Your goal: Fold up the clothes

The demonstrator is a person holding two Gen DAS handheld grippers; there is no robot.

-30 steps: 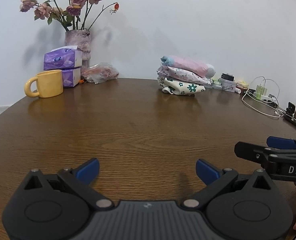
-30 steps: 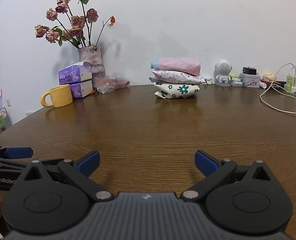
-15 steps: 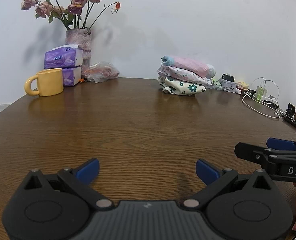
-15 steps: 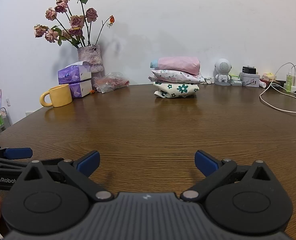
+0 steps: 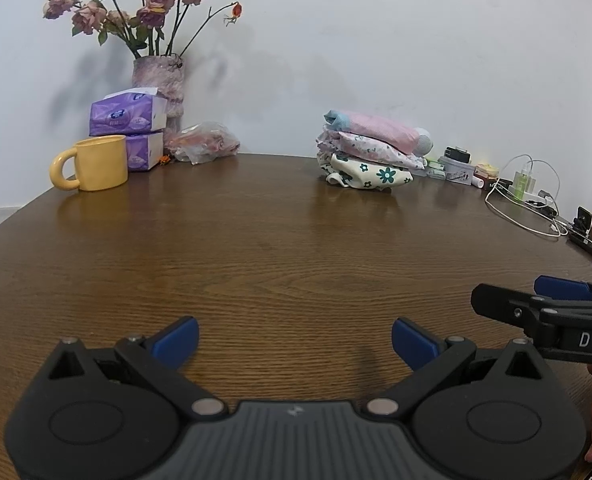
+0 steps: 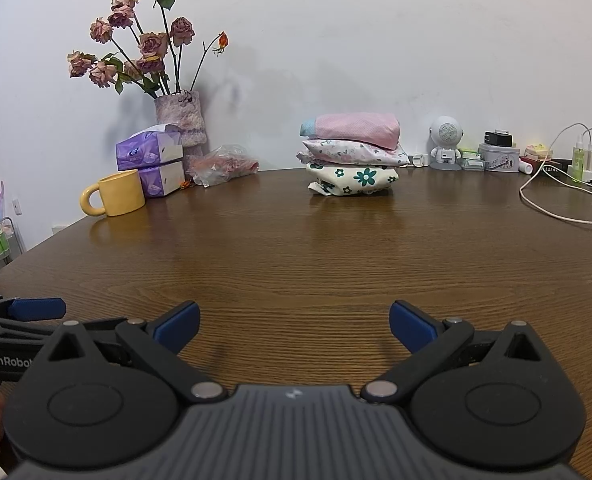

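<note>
A stack of three folded clothes [image 5: 370,152] sits at the far side of the brown wooden table [image 5: 280,248]: a pink one on top, a floral pink one, then a cream one with green flowers. It also shows in the right wrist view [image 6: 352,156]. My left gripper [image 5: 294,342] is open and empty, low over the table's near edge. My right gripper [image 6: 294,326] is open and empty, beside it. The right gripper shows side-on in the left wrist view [image 5: 536,308]. The left gripper shows in the right wrist view [image 6: 24,310].
A yellow mug [image 5: 94,164], two purple tissue boxes [image 5: 130,128], a vase of dried roses [image 5: 160,76] and a plastic bag [image 5: 204,146] stand at the back left. A white robot figure [image 6: 446,144], small boxes and charger cables [image 6: 560,200] lie at the back right.
The left wrist view has shifted slightly; the objects at the back sit a little lower in it. Both grippers stay open and empty.
</note>
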